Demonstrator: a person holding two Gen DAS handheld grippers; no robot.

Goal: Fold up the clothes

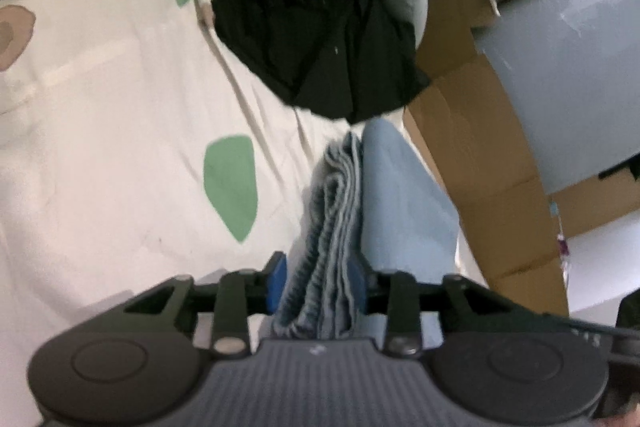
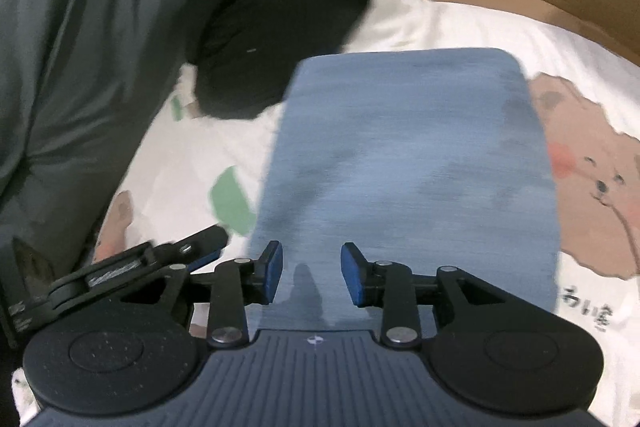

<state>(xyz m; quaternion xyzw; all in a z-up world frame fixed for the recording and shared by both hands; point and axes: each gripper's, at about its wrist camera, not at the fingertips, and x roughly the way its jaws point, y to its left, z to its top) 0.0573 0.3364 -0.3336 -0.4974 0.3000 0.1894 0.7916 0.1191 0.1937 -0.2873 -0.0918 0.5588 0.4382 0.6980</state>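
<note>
The folded blue garment [image 2: 408,163] lies flat on the bed sheet [image 2: 460,27]. The right claw [image 2: 312,275] hovers above it, pads apart. The left claw [image 1: 318,283] straddles its layered edge, whether pressing I cannot tell

I see a bed [image 2: 460,27] under a cream bear-print sheet, with cardboard boxes [image 1: 492,163] stacked along its far edge

Each gripper, left [image 1: 318,283] and right [image 2: 312,277], has a ribbed grey body, two round black discs, black linkage arms with silver screws, and blue pads [image 2: 273,273] on black fingers; a small white mark sits on the body.
</note>
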